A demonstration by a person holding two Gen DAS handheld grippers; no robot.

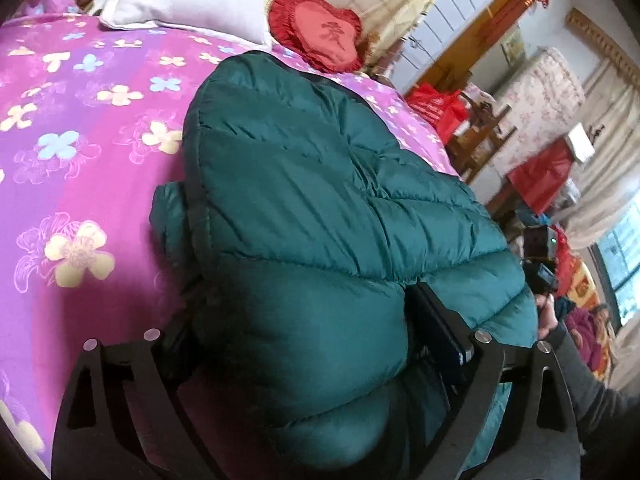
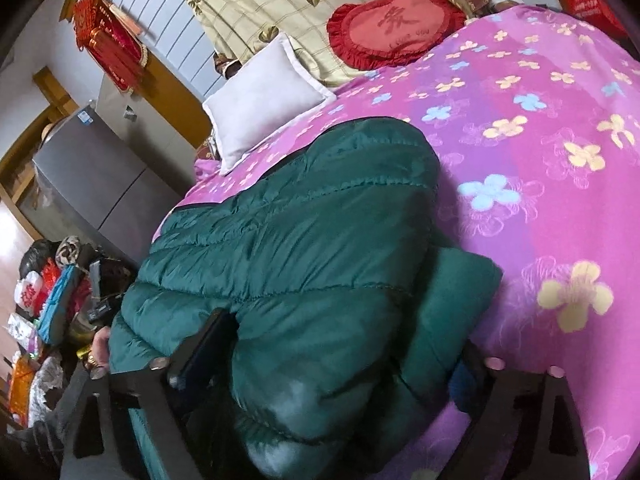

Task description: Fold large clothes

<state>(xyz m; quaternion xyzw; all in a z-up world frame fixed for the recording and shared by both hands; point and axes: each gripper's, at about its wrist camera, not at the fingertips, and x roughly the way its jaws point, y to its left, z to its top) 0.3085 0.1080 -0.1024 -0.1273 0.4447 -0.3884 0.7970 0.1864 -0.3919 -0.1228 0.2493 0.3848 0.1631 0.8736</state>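
A dark green puffer jacket (image 1: 320, 168) lies folded into a thick bundle on the pink flowered bedspread (image 1: 80, 120), near the bed's edge. My left gripper (image 1: 304, 280) straddles the near end of the bundle. Its jaws stand wide, the padding bulges up between them, and its right finger (image 1: 436, 320) rests against a seam. In the right wrist view the jacket (image 2: 300, 216) fills my right gripper (image 2: 344, 332), whose left finger (image 2: 208, 344) digs into the quilting. A folded sleeve part (image 2: 460, 288) sticks out by the other finger.
A white pillow (image 2: 264, 96) and a red heart cushion (image 2: 392, 28) lie at the head of the bed. A grey fridge (image 2: 100, 172) and piled bags (image 2: 52, 304) stand beside the bed. A hand (image 1: 548, 316) shows at the jacket's far side.
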